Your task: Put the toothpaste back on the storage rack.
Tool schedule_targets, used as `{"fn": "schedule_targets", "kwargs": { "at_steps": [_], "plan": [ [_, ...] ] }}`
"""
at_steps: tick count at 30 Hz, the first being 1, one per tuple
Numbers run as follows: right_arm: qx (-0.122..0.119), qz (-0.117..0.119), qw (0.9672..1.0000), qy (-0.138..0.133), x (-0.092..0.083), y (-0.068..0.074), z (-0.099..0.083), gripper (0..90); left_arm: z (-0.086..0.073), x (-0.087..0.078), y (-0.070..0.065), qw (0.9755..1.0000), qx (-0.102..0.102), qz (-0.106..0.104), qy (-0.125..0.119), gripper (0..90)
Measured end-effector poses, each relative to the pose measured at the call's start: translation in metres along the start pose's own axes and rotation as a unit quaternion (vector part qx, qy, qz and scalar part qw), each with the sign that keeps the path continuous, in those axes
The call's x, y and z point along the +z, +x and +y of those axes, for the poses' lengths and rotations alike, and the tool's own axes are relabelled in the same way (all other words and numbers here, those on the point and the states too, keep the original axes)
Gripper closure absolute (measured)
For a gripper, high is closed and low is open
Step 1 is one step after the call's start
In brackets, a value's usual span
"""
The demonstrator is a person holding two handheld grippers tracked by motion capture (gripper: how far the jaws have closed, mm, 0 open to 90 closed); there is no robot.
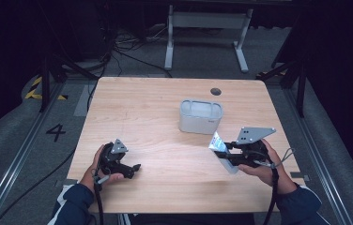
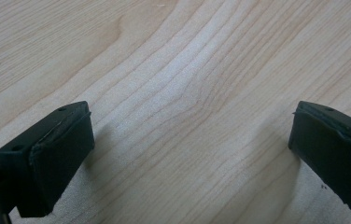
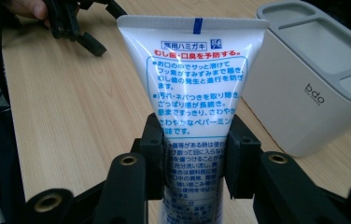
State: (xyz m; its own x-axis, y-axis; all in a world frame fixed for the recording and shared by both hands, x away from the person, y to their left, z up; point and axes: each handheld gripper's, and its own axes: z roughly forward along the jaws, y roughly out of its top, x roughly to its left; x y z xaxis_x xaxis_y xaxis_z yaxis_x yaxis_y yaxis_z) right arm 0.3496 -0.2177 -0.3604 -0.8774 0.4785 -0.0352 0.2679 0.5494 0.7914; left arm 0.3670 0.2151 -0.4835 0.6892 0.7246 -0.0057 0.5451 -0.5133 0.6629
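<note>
Closest to the lens in the right gripper view, the right gripper (image 3: 196, 158) has its two black jaws pressed against the sides of a white plastic toothpaste tube with blue and red printed text (image 3: 194, 88), clamping it at about mid-length. The tube's flat crimped end points up and away from the jaws, its lower part dropping out of sight between them. In the high view the same gripper (image 1: 225, 151) sits in the person's right hand (image 1: 264, 164), and the tube (image 1: 218, 143) is carried just in front of and slightly to the right of the grey rectangular plastic organiser box with open compartments on top (image 1: 201, 116), near it but not touching. The tube slants, its crimped end tilted toward the box.

The box (image 3: 313, 79) stands on the pale wooden table with visible grain (image 1: 151, 103), a little right of the table's middle. A small dark round grommet (image 1: 216, 91) is set in the tabletop behind the box, near the far edge.

The left gripper (image 1: 134, 168), held in the person's left hand (image 1: 100, 171), is well to the left of the box and nearer the front edge. In the left gripper view its black jaws stand wide apart over bare wood (image 2: 178, 93), with nothing between them (image 2: 190, 154).
</note>
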Motion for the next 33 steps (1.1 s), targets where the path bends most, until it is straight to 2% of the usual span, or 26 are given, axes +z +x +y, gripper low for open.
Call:
{"fn": "schedule_targets", "kwargs": {
  "at_steps": [5, 15, 29, 33],
  "plan": [
    [-0.008, -0.009, 0.9997, -0.02, -0.003, 0.0, 0.005, 66.3, 0.0, 0.0, 0.0, 1.0, 0.001, 0.0, -0.001, 0.5],
    [-0.007, -0.023, 0.9981, -0.056, -0.008, -0.003, 0.016, 66.3, 0.0, 0.0, 0.0, 1.0, 0.0, 0.0, -0.001, 0.5],
    [-0.015, -0.042, 0.9947, -0.093, -0.016, -0.009, 0.045, 66.3, 0.0, 0.0, 0.0, 1.0, -0.003, -0.001, 0.0, 0.5],
    [-0.017, -0.049, 0.9928, -0.108, -0.016, -0.013, 0.057, 66.4, 0.0, 0.0, 0.0, 1.0, -0.002, -0.001, -0.001, 0.5]
  ]
}}
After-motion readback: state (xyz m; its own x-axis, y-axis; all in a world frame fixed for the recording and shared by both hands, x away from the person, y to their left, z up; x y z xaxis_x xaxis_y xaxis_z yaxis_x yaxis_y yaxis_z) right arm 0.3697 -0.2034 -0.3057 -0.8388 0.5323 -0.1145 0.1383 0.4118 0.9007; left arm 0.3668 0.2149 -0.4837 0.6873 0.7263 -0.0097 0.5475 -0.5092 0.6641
